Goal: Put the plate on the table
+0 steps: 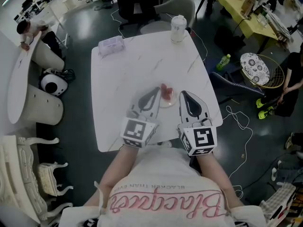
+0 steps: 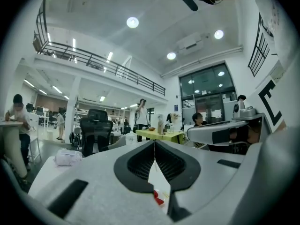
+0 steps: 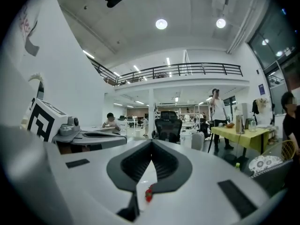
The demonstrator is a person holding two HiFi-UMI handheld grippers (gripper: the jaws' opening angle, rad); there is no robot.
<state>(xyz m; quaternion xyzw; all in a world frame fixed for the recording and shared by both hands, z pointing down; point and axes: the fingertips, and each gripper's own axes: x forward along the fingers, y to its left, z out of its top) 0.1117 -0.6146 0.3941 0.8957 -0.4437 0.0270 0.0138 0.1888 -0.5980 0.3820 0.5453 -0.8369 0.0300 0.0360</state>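
A small clear plate (image 1: 168, 102) with pinkish-red food (image 1: 165, 92) lies flat on the white marble table (image 1: 142, 65), near its front edge. My left gripper (image 1: 157, 89) points at the plate's left side and my right gripper (image 1: 182, 94) at its right side, both close beside it. In the left gripper view the jaws (image 2: 154, 143) meet at the tip, and a red piece (image 2: 158, 199) shows in the gap below. The right gripper (image 3: 151, 143) looks the same, with a red bit (image 3: 148, 194) low in the gap. I see nothing clamped in either.
A crumpled white pack (image 1: 111, 45) lies at the table's far left, and a white cup (image 1: 178, 28) stands at its far edge. A grey chair (image 1: 176, 7) stands beyond. White ornate chairs (image 1: 28, 174) are on the left. A green bottle (image 1: 223, 61) and cables (image 1: 239, 122) lie on the floor at right.
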